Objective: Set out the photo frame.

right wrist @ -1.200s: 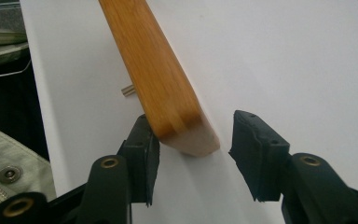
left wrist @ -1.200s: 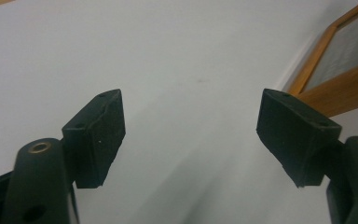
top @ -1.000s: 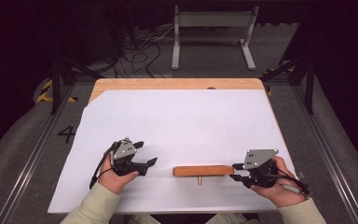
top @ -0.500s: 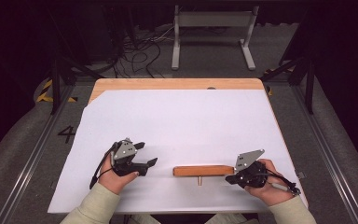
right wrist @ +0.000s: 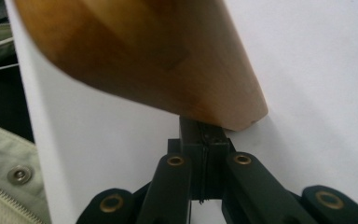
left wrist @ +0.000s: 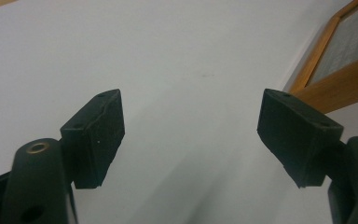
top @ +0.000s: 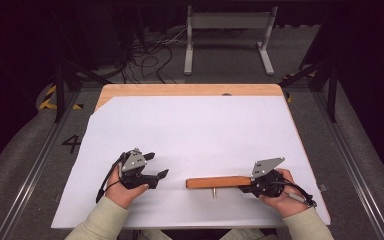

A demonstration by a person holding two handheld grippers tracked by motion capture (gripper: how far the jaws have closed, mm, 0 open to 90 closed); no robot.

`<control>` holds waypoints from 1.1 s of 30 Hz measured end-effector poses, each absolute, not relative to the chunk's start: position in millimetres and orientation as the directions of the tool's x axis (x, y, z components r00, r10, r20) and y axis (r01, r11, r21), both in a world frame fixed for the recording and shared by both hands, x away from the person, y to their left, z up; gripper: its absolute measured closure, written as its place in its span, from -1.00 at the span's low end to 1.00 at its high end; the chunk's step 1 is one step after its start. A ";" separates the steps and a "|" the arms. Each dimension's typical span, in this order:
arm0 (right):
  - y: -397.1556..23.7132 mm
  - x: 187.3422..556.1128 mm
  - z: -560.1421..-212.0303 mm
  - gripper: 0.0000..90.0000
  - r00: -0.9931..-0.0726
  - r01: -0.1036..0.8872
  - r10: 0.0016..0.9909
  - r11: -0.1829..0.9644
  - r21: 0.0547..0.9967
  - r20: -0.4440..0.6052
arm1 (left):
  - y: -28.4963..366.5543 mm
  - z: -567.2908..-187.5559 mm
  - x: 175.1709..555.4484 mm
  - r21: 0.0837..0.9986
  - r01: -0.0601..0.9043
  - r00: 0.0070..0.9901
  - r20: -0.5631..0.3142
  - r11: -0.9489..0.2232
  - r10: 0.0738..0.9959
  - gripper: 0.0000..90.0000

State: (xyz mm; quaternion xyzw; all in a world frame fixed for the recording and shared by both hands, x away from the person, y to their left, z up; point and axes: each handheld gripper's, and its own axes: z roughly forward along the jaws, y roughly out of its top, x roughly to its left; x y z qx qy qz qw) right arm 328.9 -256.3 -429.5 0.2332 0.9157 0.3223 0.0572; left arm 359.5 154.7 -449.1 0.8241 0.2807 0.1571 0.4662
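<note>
Under the wooden block (right wrist: 168, 60), right gripper (right wrist: 204, 154) jaws meet.

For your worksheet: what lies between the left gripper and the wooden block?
Only bare white table sheet between the left gripper and wooden block, in the high view.

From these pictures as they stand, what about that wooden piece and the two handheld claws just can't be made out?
- Wooden block, high view: its right end is hidden under the right gripper.
- Right gripper view: the block is blurred and cut off by the top edge.
- Small peg below the block: too small to identify.
</note>
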 end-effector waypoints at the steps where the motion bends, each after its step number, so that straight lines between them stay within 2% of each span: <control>1: -256.3 331.0 -430.1 1.00 -0.881 0.394 0.471 0.677 0.622 0.044 | 154.8 -449.1 359.5 0.857 0.316 0.792 -0.002 -0.408 0.610 -0.48; 6: -254.0 340.8 -431.2 1.00 -0.863 0.406 0.505 0.666 0.626 0.023 | 155.1 -449.6 359.0 0.860 0.314 0.787 0.002 -0.402 0.617 -0.56; 11: -249.5 357.1 -431.5 1.00 -0.844 0.424 0.536 0.648 0.632 0.016 | 159.3 -450.4 358.2 0.851 0.358 0.777 -0.043 -0.384 0.629 -0.60; 20: -240.8 388.5 -433.9 1.00 -0.826 0.464 0.559 0.607 0.645 0.069 | 165.2 -451.6 353.5 0.850 0.365 0.785 -0.062 -0.379 0.617 -0.49; 24: -229.7 404.0 -432.9 1.00 -0.822 0.473 0.563 0.597 0.648 0.081 | 166.1 -452.3 351.3 0.848 0.369 0.791 -0.072 -0.380 0.607 -0.38; 33: -206.3 429.5 -431.7 1.00 -0.814 0.486 0.573 0.580 0.654 0.097 | 169.5 -453.6 351.1 0.844 0.369 0.789 -0.062 -0.390 0.612 -0.38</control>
